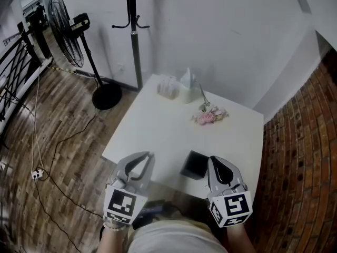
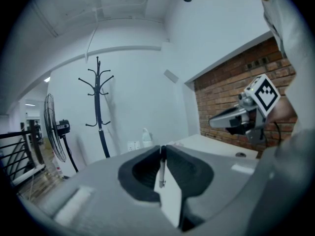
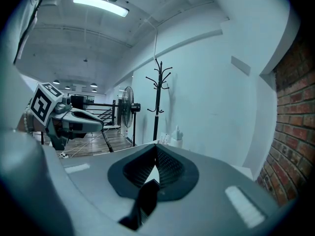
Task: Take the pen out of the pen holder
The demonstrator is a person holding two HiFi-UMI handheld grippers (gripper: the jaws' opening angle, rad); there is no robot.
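Pinching pen [image 2: 161, 168] upright between left claw [image 2: 163, 148] pads; pen holder [image 1: 194, 165] beside right claw [image 1: 212, 161].

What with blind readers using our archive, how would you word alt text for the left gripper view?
The left gripper pinches a thin pen between its fingers. Beyond are a table, coat rack and fan, with the right gripper at the frame's right before a brick wall.

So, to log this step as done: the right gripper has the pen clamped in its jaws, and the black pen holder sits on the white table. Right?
Wrong gripper: the left gripper view shows the left gripper clamping the pen. The black pen holder does sit on the white table.
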